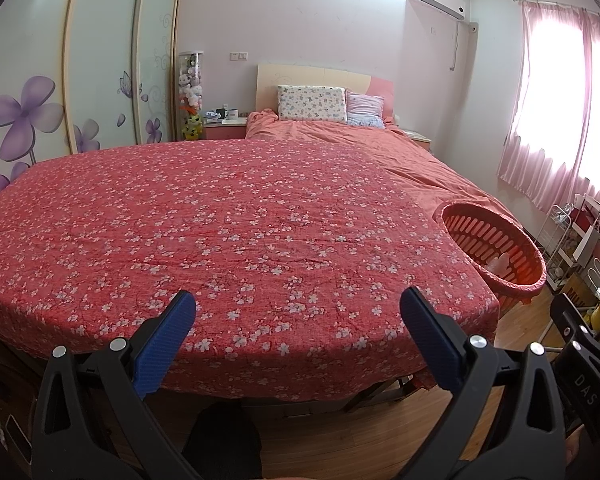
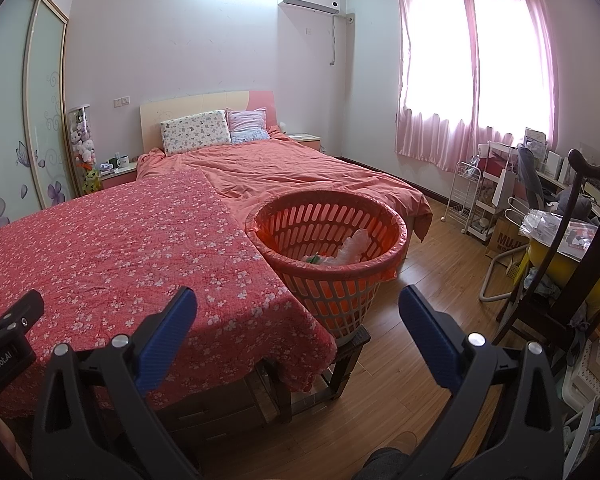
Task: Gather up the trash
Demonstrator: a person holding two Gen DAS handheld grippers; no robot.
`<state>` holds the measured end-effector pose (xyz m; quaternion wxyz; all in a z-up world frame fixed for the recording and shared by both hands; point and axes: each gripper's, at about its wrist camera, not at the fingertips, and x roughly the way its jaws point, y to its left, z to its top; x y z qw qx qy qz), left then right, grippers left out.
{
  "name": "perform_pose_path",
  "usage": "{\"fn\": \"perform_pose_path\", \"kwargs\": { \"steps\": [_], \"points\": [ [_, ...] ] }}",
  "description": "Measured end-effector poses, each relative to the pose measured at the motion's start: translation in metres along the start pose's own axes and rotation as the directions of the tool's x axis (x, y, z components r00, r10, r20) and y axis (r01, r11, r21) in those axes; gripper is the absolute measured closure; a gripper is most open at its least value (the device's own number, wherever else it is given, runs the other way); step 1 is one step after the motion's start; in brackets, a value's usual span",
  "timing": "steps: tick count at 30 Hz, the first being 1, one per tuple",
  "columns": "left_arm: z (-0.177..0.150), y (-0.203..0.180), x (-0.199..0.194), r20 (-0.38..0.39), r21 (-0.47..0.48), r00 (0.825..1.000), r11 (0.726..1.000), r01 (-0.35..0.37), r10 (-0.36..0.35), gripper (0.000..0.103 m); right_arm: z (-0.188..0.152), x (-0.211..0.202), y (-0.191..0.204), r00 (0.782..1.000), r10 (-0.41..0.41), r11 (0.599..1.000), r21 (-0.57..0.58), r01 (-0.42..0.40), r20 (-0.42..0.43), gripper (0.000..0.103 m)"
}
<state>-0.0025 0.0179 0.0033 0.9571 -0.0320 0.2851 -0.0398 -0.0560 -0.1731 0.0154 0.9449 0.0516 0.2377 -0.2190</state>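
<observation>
An orange slotted basket point(image 2: 332, 280) stands on a small dark stool beside the right edge of a table draped in a red flowered cloth point(image 2: 112, 248). Inside it lie crumpled clear plastic trash point(image 2: 352, 246) and a green scrap point(image 2: 312, 258). The left wrist view shows the same basket point(image 1: 496, 246) at far right with a pale wad point(image 1: 500, 263) inside. My left gripper point(image 1: 298, 300) hovers open over the cloth's near edge point(image 1: 260, 220), nothing between its blue pads. My right gripper point(image 2: 298, 300) is open too, just in front of the basket, and holds nothing.
A bed with a salmon cover point(image 2: 300, 172) and pillows lies behind the table. A dark wooden chair point(image 2: 572, 264), white wire cart point(image 2: 466, 196) and cluttered boxes crowd the right side. Wood floor point(image 2: 432, 312) shows right of the stool. A wardrobe with flower decals point(image 1: 28, 116) is left.
</observation>
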Motion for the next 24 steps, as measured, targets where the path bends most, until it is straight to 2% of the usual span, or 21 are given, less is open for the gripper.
{"fn": "perform_pose_path", "kwargs": {
  "steps": [24],
  "points": [
    [0.0010, 0.0011, -0.0026, 0.000, 0.012, 1.000, 1.000, -0.017, 0.017, 0.002, 0.0009, -0.0003, 0.0001, 1.000, 0.000, 1.000, 0.000, 0.000, -0.001, 0.004]
  ]
}}
